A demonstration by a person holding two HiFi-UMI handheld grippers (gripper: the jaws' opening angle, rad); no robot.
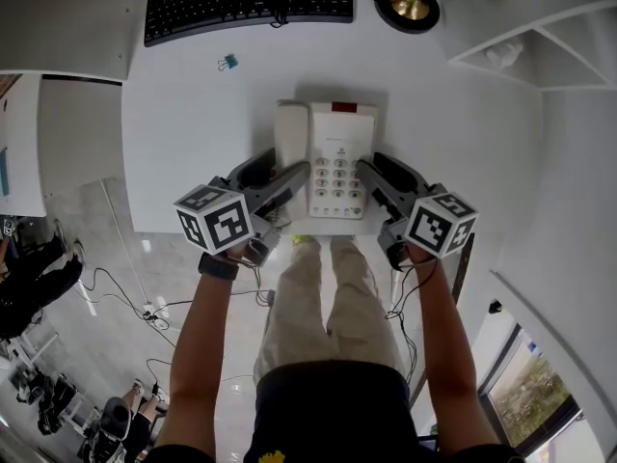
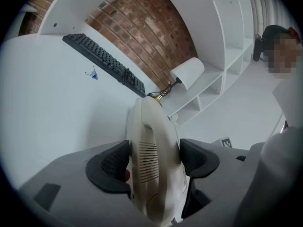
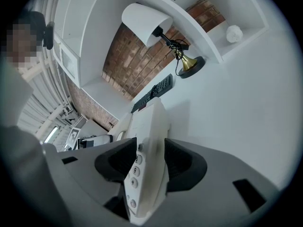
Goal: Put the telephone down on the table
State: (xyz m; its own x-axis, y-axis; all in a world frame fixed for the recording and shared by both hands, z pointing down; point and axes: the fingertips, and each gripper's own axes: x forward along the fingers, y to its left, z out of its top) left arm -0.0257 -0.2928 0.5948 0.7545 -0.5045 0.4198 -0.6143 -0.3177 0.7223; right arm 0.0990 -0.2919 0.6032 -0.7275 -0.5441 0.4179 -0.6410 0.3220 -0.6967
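The telephone [image 1: 333,162] is lying low on the bench [image 1: 193,123], well nearer the person than the keyboard [image 1: 249,3]. I cannot tell whether it is fully resting yet. The left gripper [image 1: 284,174] fingers are clenching its handset side, and the right gripper [image 1: 381,174] fingers are clenching its keypad side. Seemingly only settling and letting go are remaining.

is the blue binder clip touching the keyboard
No, the blue binder clip lies alone on the table, with bare surface between it and the keyboard.
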